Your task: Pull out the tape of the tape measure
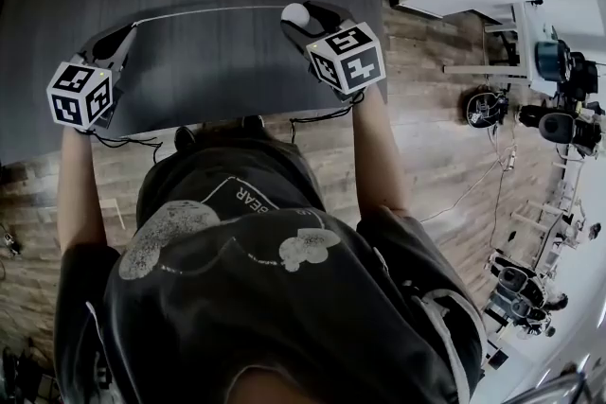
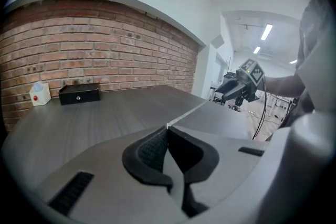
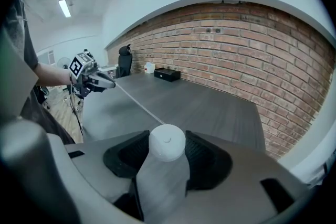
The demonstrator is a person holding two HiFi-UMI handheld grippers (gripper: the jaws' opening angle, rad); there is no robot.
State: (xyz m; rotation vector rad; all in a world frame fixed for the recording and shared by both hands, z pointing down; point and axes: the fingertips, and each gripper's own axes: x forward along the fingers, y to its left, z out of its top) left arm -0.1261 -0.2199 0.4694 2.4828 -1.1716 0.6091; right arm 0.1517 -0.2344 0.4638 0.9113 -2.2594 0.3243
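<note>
– left tool (image 2: 167, 128), how does it stand?
– jaws pressed together on the end of the tape (image 1: 208, 11), with nothing else between them. it hangs over the near left part of the table (image 1: 218, 71).
– and the right tool (image 3: 167, 148)?
– clamped on the tape measure (image 3: 167, 139), a small round white case standing up between the pads, over the near right part of the table. the thin tape comes out of it and runs in a straight line across to the left tool.
– what else is around that line?
– everything else is well apart from it. a black box (image 2: 79, 94) and a small white box with a red button (image 2: 40, 94) stand at the far edge, by the brick wall (image 2: 105, 50). the person's arms reach in from the near edge, and cables (image 1: 123, 142) hang from the tools over the wooden floor (image 1: 436, 137).
– does the tape touch the table?
– can't tell from these views.
</note>
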